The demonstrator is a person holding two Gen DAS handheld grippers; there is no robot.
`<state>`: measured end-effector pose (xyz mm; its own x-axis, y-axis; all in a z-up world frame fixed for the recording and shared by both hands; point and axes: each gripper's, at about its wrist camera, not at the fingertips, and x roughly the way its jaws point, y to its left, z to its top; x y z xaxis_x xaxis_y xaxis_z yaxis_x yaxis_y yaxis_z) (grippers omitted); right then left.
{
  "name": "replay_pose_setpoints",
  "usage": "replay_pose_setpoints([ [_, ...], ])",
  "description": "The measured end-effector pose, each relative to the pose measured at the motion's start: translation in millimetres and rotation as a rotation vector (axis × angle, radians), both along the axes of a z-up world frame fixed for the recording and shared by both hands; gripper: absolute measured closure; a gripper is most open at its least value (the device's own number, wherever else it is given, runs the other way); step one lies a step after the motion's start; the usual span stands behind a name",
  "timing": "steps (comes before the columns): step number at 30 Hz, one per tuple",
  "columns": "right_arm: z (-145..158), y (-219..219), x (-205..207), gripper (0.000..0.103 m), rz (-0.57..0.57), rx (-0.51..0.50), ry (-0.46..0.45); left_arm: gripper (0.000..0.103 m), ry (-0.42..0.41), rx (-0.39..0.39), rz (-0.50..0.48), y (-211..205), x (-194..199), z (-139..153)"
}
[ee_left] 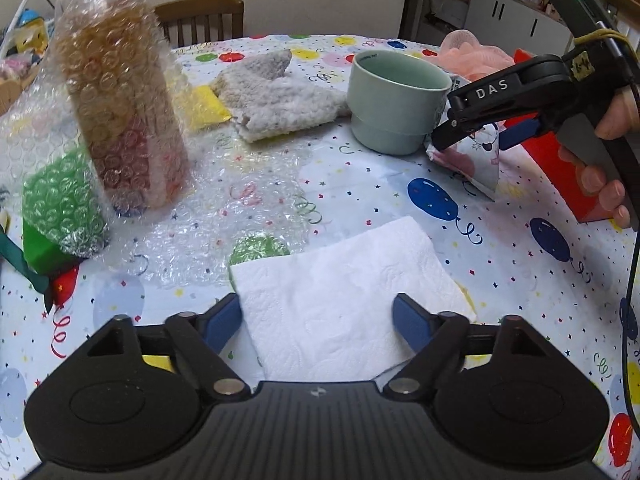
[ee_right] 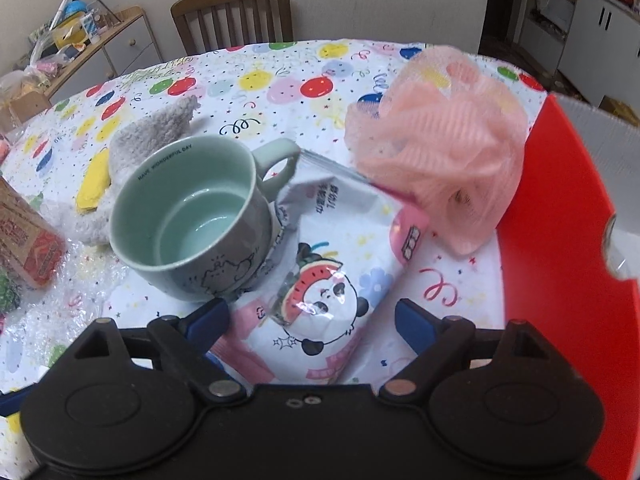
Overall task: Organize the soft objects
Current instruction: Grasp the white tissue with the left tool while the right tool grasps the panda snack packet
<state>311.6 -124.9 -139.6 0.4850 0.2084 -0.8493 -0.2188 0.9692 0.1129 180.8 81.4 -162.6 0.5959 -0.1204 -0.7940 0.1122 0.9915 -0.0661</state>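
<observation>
My left gripper (ee_left: 318, 316) is open, its fingers on either side of a folded white paper towel (ee_left: 344, 300) lying on the balloon-print tablecloth. My right gripper (ee_right: 312, 316) is open over a white panda-print packet (ee_right: 332, 280); it also shows in the left wrist view (ee_left: 476, 132), beside the packet (ee_left: 476, 164). A pink mesh bath pouf (ee_right: 440, 152) lies beyond the packet, next to a red bin (ee_right: 560, 280). A grey fluffy cloth (ee_left: 276, 96) lies at the back, also seen in the right wrist view (ee_right: 160, 128).
A pale green mug (ee_right: 188, 216) stands left of the packet, touching it. A bubble-wrapped bottle (ee_left: 120, 108) and a green wrapped item (ee_left: 60, 204) stand on bubble wrap (ee_left: 224, 216) at the left. A yellow sponge (ee_left: 204, 108) lies by the cloth. A wooden chair (ee_right: 236, 16) stands behind the table.
</observation>
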Motion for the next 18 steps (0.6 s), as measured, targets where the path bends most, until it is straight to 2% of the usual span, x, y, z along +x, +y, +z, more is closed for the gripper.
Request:
replay_pose_setpoints([
  [2, -2.2, -1.0, -0.2, 0.020, -0.003, 0.029, 0.009, 0.038, -0.006, 0.009, -0.004, -2.0, 0.0, 0.7],
  [4, -2.4, -2.3, -1.8, 0.032, 0.003, 0.062, 0.012, 0.045, -0.010, 0.025, -0.005, -3.9, -0.1, 1.4],
  [6, -0.9, -1.9, -3.6, 0.036, 0.003, 0.073, 0.007, 0.052, -0.015, 0.046, -0.008, -5.8, -0.3, 1.4],
  [8, 0.8, -1.3, -5.3, 0.041, 0.005, 0.074, -0.004, 0.067, -0.019, 0.050, -0.013, -6.4, -0.7, 2.1],
  [10, 2.2, -2.0, -6.9, 0.056, -0.013, 0.055, -0.019, 0.071, -0.025, 0.053, -0.022, -7.8, -1.6, 2.9],
  [12, 2.8, -7.9, -7.7, 0.062, -0.033, 0.081, -0.017, 0.076, -0.027, 0.055, -0.038, -11.0, -2.1, 3.2],
  [14, 3.7, -12.5, -9.0, 0.070, -0.045, 0.098, -0.020, 0.086, -0.035, 0.070, -0.049, -14.8, -3.5, 3.1],
  [18, 6.5, -15.0, -12.5, 0.083, -0.045, 0.098, -0.038, 0.092, -0.039, 0.074, -0.078, -20.2, -4.2, 3.9],
])
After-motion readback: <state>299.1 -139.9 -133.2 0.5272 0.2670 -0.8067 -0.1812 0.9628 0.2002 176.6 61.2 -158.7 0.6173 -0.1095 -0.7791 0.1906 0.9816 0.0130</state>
